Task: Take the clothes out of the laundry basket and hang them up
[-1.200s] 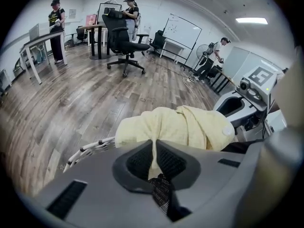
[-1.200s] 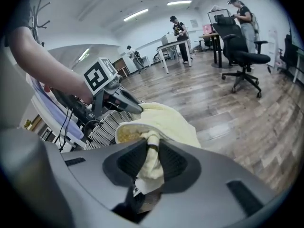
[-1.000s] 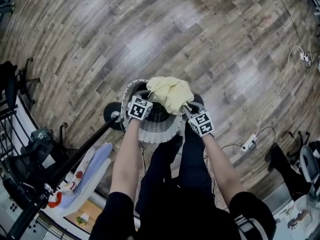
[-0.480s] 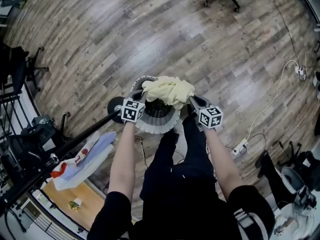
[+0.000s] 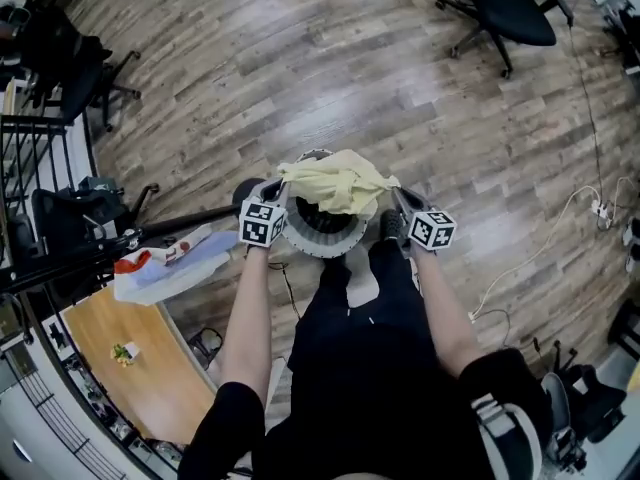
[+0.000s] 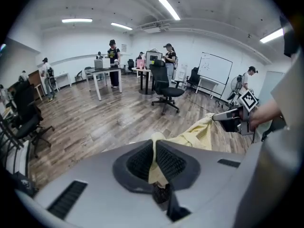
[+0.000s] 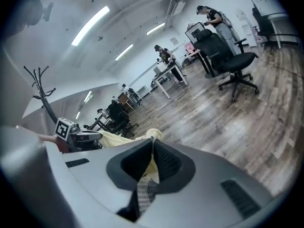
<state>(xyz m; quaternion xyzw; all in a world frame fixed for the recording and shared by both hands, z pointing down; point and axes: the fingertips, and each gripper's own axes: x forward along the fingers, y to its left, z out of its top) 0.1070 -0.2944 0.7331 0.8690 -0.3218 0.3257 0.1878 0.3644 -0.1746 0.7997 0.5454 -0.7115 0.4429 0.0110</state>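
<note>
Underfoot: grey-brown wood-plank floor, open on all sides.

At left: long black metal rail, draped with a pale blue-and-white cloth with red trim.

Directly below the hands: round grey woven laundry basket.

Over its mouth: bunched pale yellow cloth garment, strung between the two claws and seemingly lifted free of the rim.

Left gripper: pinched almost fully together on a fold of the yellow cloth.

Right gripper: has just been closing; now nipped tight on the opposite edge, with yellow cloth between the pads.

Step in hand, by judgement: lifting out, ahead of the carry to the rail.

To do it well:
- Keep both pinches firm throughout.
- Raise enough to bring all trailing slack clear of the basket.
- Draw the claws apart to spread the garment, but gently, given thin bites liable to slip.
- Swing left towards the rail with the cloth level.
- Steer wide of the cloth already hanging there.
</note>
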